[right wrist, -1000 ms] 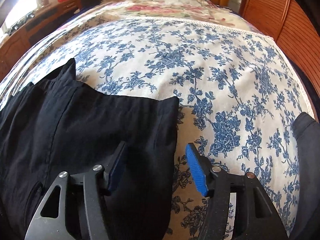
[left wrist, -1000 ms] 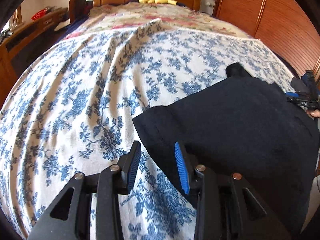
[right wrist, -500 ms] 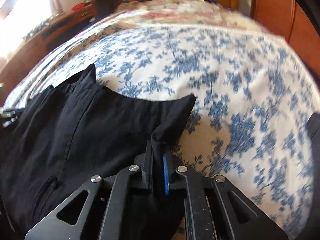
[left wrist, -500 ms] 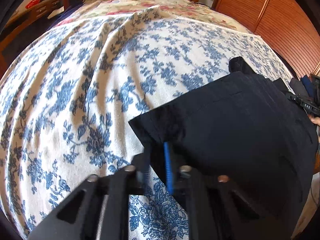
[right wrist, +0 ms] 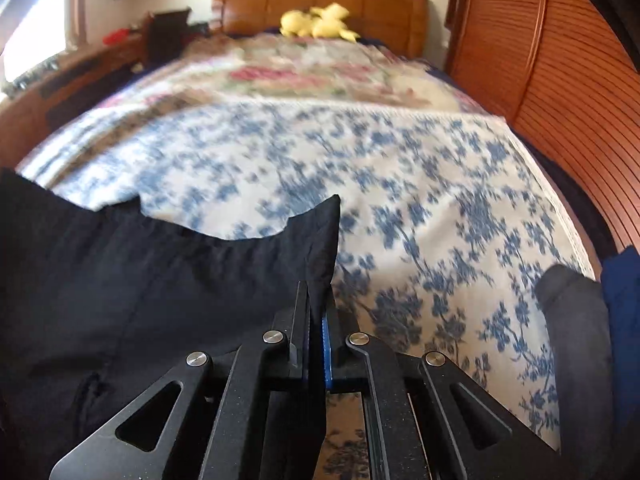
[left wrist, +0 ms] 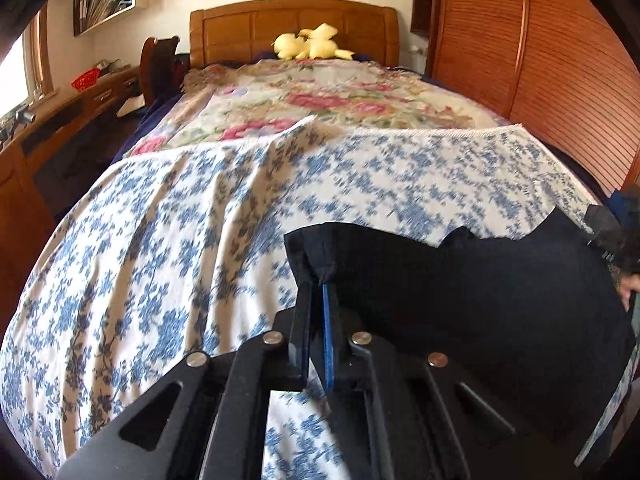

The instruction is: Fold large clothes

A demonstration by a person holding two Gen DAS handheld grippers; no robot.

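A big black piece of clothing (left wrist: 480,300) lies on the near end of a bed, on top of a white bedspread with blue flowers (left wrist: 180,240). The left gripper (left wrist: 318,292) is pinched tight on the left corner of the black cloth, and that corner sticks up in a little point between the two fingers. One finger has a blue pad (left wrist: 327,344) and the other is black. The right gripper (right wrist: 318,296) is also pinched tight, and it holds the right corner of the same black cloth (right wrist: 160,280). That corner stands up in a sharp peak above the fingers. Between the two corners, the top edge of the cloth sags in soft dips, and the rest of it spreads down toward the bottom of both pictures. Farther up the bed there is a second cover with pink and red flowers (left wrist: 320,100). A yellow stuffed toy (left wrist: 308,46) sits at the top of the bed, right in front of the brown wooden headboard (left wrist: 260,26). A wooden wall with thin slats (left wrist: 540,80) runs along the right side of the bed. A long wooden desk (left wrist: 60,120) stands on the left side, with a red thing (left wrist: 85,79) on it. In the right wrist view, some dark grey and blue cloth (right wrist: 580,320) lies at the right edge of the bed.
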